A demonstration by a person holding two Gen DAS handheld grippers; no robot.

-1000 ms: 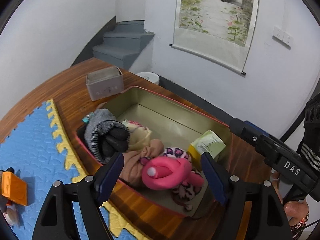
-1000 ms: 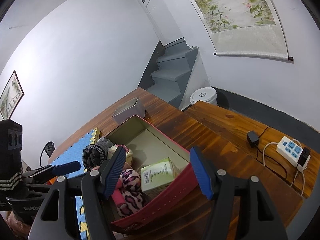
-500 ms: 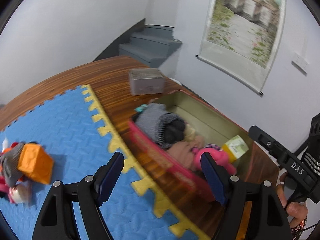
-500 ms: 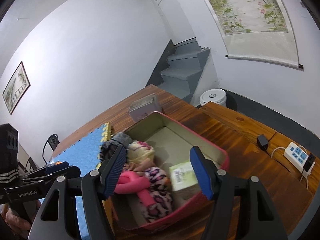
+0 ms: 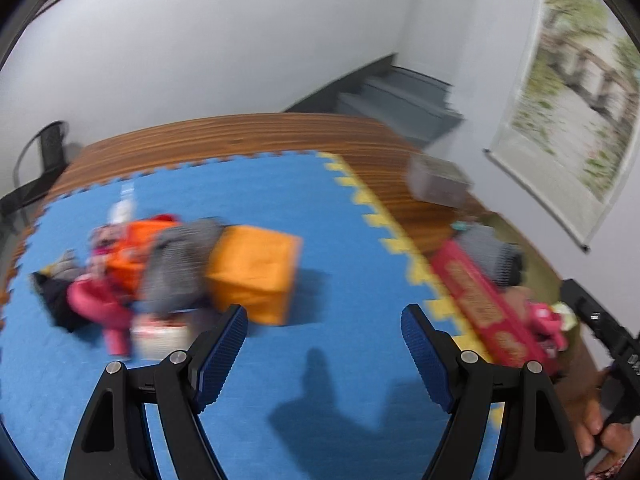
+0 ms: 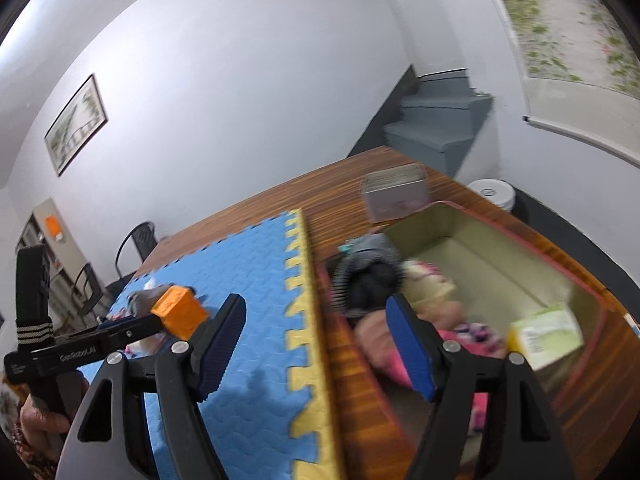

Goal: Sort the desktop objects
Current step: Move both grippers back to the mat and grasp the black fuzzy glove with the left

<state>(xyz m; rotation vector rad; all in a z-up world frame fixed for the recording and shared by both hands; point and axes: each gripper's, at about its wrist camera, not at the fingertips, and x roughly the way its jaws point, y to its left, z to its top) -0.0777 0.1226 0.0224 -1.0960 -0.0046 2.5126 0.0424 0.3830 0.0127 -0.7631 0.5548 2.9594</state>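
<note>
One blue foam mat (image 5: 260,200) with a yellow toothed edge is seen, one orange cube-shaped box (image 5: 254,272), one red rectangular tin (image 6: 520,248), one small grey box (image 6: 396,196) and one green carton (image 6: 546,334). Blurred soft items cannot be counted.

The table (image 5: 248,132) is glossy striped wood, part-covered by a matt blue foam mat (image 5: 260,200) with an embossed texture and a yellow toothed border. The red tin (image 6: 472,248) has a dull metal inside and holds knitted and fleecy cloth pieces (image 6: 368,276) beside a printed card box (image 6: 548,334). Both grippers' fingers (image 5: 222,356) wear ribbed blue rubbery pads on matt black plastic.
</note>
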